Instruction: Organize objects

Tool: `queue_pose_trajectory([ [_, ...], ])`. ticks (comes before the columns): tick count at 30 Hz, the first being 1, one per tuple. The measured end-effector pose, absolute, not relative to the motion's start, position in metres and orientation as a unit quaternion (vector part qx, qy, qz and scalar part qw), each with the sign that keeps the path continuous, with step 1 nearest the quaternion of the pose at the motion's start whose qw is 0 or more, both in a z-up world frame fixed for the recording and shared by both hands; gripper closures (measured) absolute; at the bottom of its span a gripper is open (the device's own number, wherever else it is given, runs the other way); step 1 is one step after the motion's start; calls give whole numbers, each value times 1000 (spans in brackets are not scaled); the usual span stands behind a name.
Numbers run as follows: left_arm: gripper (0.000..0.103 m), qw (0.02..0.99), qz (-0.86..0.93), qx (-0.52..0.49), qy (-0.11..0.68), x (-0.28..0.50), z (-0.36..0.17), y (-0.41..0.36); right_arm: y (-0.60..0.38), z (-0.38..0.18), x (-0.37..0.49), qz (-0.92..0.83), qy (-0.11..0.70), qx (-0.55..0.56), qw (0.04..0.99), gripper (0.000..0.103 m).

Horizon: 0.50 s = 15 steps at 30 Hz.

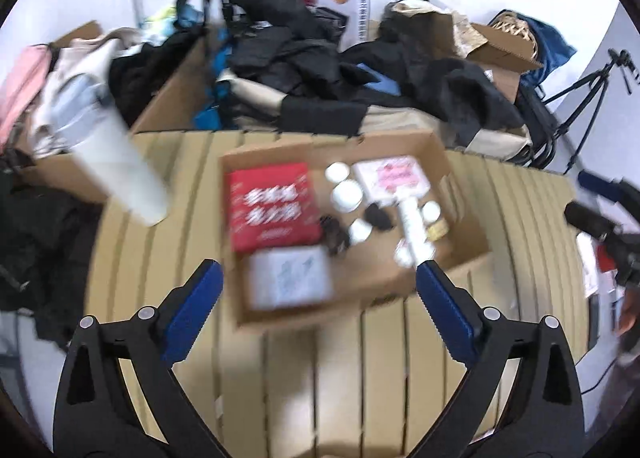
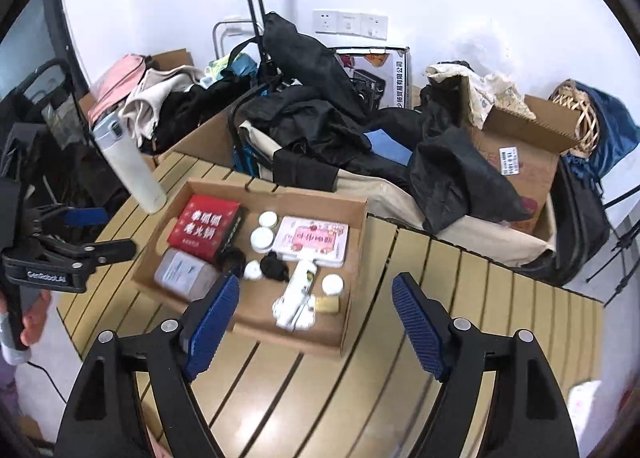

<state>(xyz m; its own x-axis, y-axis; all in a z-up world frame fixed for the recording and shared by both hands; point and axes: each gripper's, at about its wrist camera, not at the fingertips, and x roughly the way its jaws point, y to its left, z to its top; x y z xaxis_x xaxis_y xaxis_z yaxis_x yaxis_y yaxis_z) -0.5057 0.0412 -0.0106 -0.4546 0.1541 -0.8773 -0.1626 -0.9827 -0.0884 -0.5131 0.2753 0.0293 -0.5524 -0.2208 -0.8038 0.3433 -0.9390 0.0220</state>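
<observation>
- The cardboard tray [image 2: 352, 258] I'm sorting into is a shallow, open brown box lying flat on the slatted tan table [image 2: 460, 298], toward its far side.
- Inside at the left I count one red box [image 2: 202, 227] with white lettering, and in front of it one clear-wrapped white pack [image 2: 180, 272].
- At the right of the tray lies one pink-and-white flat box [image 2: 314, 240], with one white tube [image 2: 298, 292] lying from its near edge toward me.
- I count four small round white jars: two [image 2: 264, 230] between the red box and the pink one, one [image 2: 253, 270] near the middle, one [image 2: 333, 284] right of the tube.
- One small black item [image 2: 274, 266] lies mid-tray; one small tan block [image 2: 327, 304] sits near the tube's end.
- One white bottle [image 2: 128, 166] stands at the table's far left corner.
- My left gripper [image 1: 320, 278] hangs over the tray's near edge, jaws wide apart, nothing between them.
- My right gripper [image 2: 316, 294] is above the tray's near side, jaws likewise spread and empty.
- Behind the table is a heap of dark clothing [image 2: 320, 118] and one open carton [image 2: 520, 146].
</observation>
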Motion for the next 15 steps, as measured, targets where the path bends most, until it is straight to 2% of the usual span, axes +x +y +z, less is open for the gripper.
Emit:
queue_pose_trajectory([
  [8, 7, 68, 860, -505, -22, -441, 27, 16, 252, 59, -455, -879, 71, 438, 173, 21],
  [15, 6, 49, 909, -415, -9, -336, 71, 3, 249, 84, -370, -893, 76, 403, 185, 21],
])
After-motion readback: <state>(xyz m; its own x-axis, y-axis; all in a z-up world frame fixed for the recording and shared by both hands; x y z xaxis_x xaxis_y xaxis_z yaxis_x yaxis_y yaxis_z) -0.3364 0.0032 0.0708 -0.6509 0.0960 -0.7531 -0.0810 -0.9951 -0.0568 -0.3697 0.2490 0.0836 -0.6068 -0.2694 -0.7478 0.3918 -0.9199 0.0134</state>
